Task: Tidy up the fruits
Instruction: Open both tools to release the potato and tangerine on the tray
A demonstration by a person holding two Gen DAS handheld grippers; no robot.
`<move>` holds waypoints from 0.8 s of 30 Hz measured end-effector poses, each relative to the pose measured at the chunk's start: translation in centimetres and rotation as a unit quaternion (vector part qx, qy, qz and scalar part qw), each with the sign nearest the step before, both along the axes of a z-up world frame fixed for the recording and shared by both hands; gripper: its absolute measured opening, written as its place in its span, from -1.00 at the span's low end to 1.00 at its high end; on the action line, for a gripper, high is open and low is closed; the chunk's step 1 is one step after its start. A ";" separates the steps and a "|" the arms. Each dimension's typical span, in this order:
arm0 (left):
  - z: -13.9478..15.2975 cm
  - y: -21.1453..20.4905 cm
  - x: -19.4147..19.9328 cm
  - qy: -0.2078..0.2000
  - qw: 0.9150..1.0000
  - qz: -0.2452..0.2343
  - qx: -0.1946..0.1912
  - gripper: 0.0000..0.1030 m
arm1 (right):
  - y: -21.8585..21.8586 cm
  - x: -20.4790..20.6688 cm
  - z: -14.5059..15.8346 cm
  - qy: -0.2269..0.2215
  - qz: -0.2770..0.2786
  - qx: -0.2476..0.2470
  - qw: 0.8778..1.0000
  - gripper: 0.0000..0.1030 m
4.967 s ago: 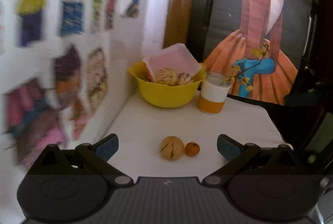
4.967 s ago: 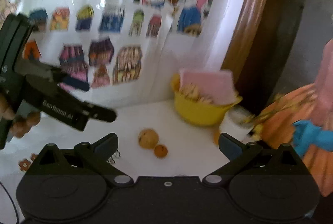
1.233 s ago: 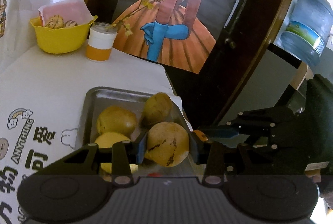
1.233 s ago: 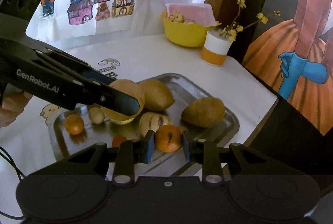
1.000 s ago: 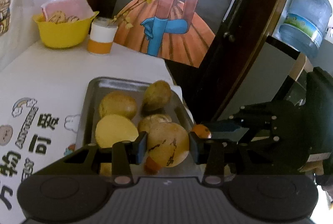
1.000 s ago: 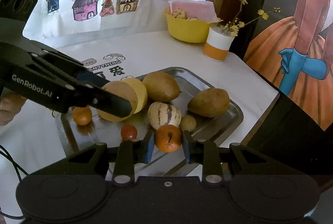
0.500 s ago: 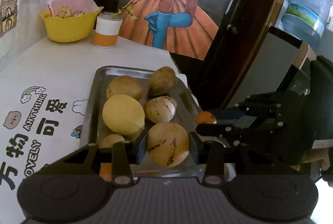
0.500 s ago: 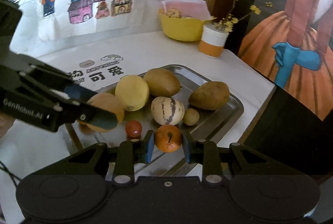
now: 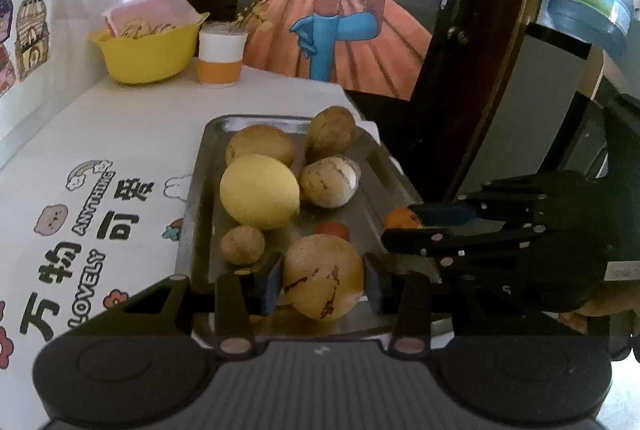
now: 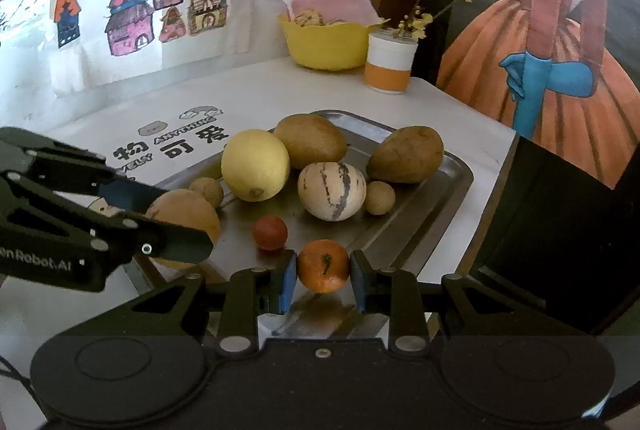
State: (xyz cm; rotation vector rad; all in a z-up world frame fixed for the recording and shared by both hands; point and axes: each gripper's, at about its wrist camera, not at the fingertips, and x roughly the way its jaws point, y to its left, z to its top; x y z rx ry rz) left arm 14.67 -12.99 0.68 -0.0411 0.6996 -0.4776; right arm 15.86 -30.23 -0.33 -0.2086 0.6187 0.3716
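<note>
Mandarin [image 10: 323, 265] (stem towards camera), gripped over tray [image 10: 448, 186]

The left gripper [image 9: 323, 277] is closed, its two blue-padded fingers pressing the left and right sides of a tan round fruit [image 9: 323, 276] with dark streaks, held level between them. In the right wrist view this gripper [image 10: 168, 230] reaches in from the left edge, its black linkage arms stretched toward the centre. The right gripper [image 10: 323, 280] is likewise clamped, its pads touching both sides of a small orange [image 10: 323, 265] with the stem facing the camera. In the left wrist view the right gripper [image 9: 404, 224] comes in from the right, with a bit of the person's hand [image 9: 600, 304] visible behind its body.
</note>
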 end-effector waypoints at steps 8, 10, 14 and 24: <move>-0.3 -0.3 -0.3 0.000 1.000 0.010 0.004 -0.10 | 0.6 -0.4 -0.7 -0.016 -0.018 -0.005 1.000 -0.41; -0.5 -0.3 -0.2 0.006 1.000 0.012 0.002 -0.10 | 0.6 -0.5 -0.8 -0.020 -0.022 -0.003 1.000 -0.40; -0.8 0.0 -0.1 0.016 1.000 0.014 -0.005 -0.09 | 0.6 -0.7 -0.9 -0.027 -0.025 -0.003 0.999 -0.39; 0.2 1.0 -1.3 -0.001 0.999 0.021 -0.040 0.16 | 0.4 -1.9 -0.5 -0.054 -0.036 0.006 0.998 0.06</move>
